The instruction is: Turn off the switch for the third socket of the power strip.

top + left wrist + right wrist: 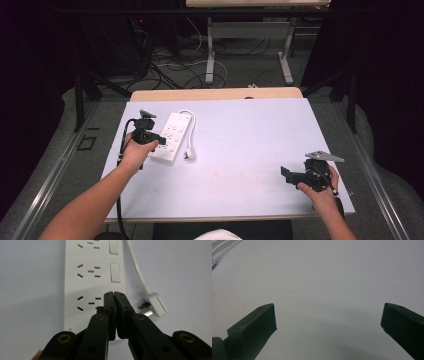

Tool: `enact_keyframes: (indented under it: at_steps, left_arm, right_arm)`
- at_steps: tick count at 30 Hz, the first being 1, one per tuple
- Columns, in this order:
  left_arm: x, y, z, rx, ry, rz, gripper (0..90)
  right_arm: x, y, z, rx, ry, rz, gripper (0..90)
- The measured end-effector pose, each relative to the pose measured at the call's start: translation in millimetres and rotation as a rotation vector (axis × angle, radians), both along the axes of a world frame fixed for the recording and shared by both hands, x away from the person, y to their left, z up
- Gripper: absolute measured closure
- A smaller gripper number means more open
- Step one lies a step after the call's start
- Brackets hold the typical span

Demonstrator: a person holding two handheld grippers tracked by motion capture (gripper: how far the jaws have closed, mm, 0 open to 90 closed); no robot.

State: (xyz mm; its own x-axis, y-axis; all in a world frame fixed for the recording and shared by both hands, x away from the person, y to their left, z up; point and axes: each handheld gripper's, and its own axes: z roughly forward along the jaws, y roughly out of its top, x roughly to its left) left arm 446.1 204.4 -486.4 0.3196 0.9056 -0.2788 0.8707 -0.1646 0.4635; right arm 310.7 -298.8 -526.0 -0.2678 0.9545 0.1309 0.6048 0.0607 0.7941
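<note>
Left gripper [114,293] closed tight, empty, tips over near switch of power strip [93,277]; plug [155,305] at 3 o'clock. Right gripper [328,315] wide open, empty, above counter [324,277].

A pale sheet [250,145] covers the wooden table [215,94], whose far edge peeks out bare. Beyond that table stands a second desk [250,30] on grey metal legs, with cables [170,65] tangled on the grey floor [240,70] beside it (quite a nest). Black curtains [385,75] flank both sides.
</note>
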Motion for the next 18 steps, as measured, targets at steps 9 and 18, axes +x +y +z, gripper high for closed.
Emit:
enact_keyframes:
  at_steps: [9, 18]
  left_arm:
    - [3.4, -6.9, -6.5, 0.004, 0.02, -0.006, 90.0]
    - [4.2, -12.7, -18.3, -0.001, 0.047, -0.007, 90.0]
  right_arm:
    - [-0.1, -0.6, 0.4, 0.005, 0.008, 0.004, 0.0]
    - [0.0, -1.4, 0.3, 0.003, 0.006, 0.007, 0.0]
